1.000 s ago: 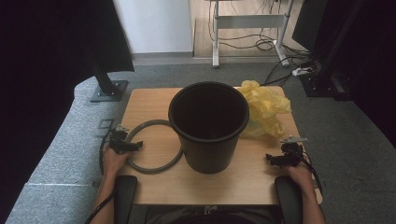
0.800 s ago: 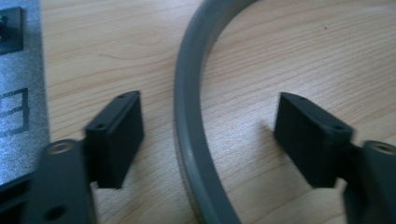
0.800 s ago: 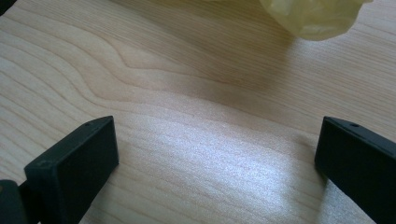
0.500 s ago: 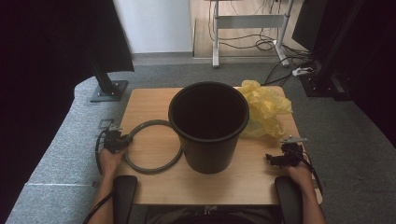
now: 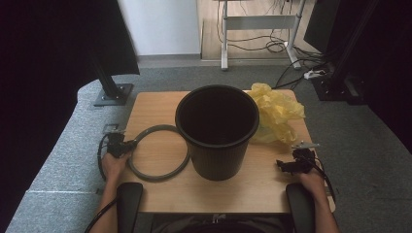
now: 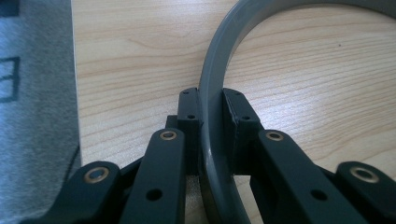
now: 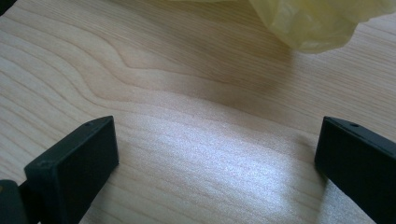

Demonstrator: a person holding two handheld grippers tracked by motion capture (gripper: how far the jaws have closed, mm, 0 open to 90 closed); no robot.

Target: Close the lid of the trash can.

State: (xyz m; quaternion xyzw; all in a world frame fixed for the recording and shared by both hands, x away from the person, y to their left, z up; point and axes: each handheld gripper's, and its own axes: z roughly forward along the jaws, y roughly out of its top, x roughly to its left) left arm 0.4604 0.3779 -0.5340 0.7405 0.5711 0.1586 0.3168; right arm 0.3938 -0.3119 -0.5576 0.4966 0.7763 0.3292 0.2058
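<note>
Grey ring (image 5: 158, 153) flat on the wooden table (image 5: 155, 109), left of the black bucket (image 5: 217, 128), its right arc close to the bucket's wall, contact not clear. Yellow bag (image 5: 275, 114) crumpled at the far right, just behind and beside the bucket.

Left gripper (image 5: 127, 144) at the ring's left edge; jaws just closed in, now pinching the band from inside and outside. Confirmed in the left gripper view: grey band (image 6: 212, 93) running straight between the two pads (image 6: 190, 109), both pressed against it.

Right gripper (image 5: 284, 165) resting low at the near right of the table, jaws spread wide, bare wood between them; bag's edge (image 7: 317, 23) ahead, well apart from the pads.

Step in hand, as judged: grasp on the ring just secured, lift not yet begun. Probable use: a hoop to fit over the bucket's rim, perhaps clamping the bag.

Next move calls for: a level lift so the thin band does not twist in the pinch; enough height to pass the rim.
</note>
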